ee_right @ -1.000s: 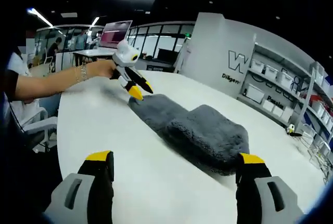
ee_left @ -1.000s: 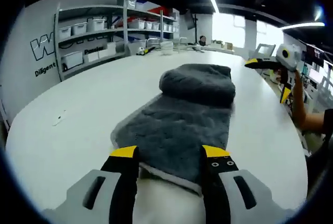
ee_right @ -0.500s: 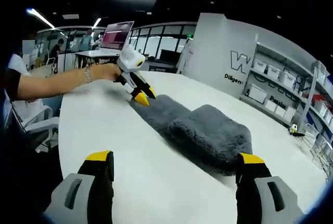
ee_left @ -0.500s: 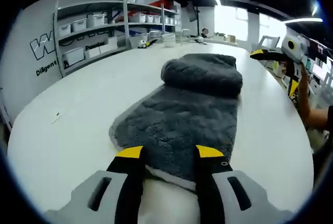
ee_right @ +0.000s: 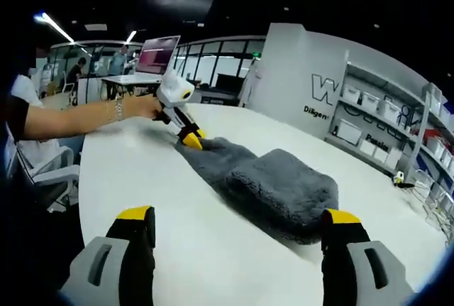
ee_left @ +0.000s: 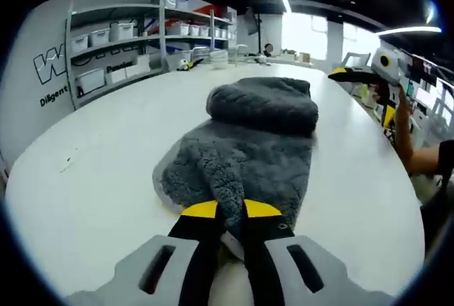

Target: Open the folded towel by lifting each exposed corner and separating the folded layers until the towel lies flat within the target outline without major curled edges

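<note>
left tool (ee_left: pixel 223 210) is clenched on the near edge of the grey towel (ee_left: pixel 248 150), its yellow-tipped jaws drawn close with a ridge of pile bunched up between them. in the right gripper view the same tool (ee_right: pixel 190 140) sits at the towel's far end, low against the white worktop (ee_left: pixel 92 178), with the person's hand (ee_right: pixel 138 106) behind it. the towel lies lengthwise down the middle of the worktop, one half spread in a single layer and the other half folded back into a thick rounded pad (ee_left: pixel 264 104).

right tool (ee_right: pixel 237 215) is released, its jaws standing wide apart above bare worktop, near the folded pad but not touching it. in the left gripper view it hangs off to the side (ee_left: pixel 362 79), well apart from the cloth.

no target outline can be made out on the worktop.

the likely risks: with only the near edge pinched and nothing weighing down the pad, a pull could drag the whole towel along the smooth top instead of opening the fold. the pinch also looks to gather cloth into a pleat, which may leave a curled edge once let go.
</note>
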Demonstrator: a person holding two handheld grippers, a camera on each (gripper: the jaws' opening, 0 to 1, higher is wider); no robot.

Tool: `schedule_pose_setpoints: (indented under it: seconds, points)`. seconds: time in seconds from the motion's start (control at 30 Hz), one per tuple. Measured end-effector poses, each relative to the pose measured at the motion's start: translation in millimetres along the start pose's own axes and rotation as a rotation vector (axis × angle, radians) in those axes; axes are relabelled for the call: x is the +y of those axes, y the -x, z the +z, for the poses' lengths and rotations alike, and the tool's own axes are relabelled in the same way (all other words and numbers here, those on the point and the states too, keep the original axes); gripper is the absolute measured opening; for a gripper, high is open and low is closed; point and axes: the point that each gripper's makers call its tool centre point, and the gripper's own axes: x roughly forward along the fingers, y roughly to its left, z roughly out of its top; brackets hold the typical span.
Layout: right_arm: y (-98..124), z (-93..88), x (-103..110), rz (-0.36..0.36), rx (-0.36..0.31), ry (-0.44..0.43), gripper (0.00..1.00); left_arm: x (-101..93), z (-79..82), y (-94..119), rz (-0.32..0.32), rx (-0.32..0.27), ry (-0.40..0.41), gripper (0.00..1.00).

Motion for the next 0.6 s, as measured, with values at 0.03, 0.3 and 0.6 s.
schedule_pose_setpoints:
  seconds: [0.03,0.3,0.6]
  points:
    - [0,-0.3,1,0.002,0.004,0.003,0.99,0.0,-0.1,1,0.0,0.004,-0.004,0.1]
    - [1,-2.9,7,0.018,0.02,0.008,0.99,8.4,-3.9,12,0.012,0.027,-0.039,0.09]
    - [3,-5.2,5,0.011,0.019,0.003,0.99,17.7,-16.9,35,0.032,0.057,-0.063,0.09]
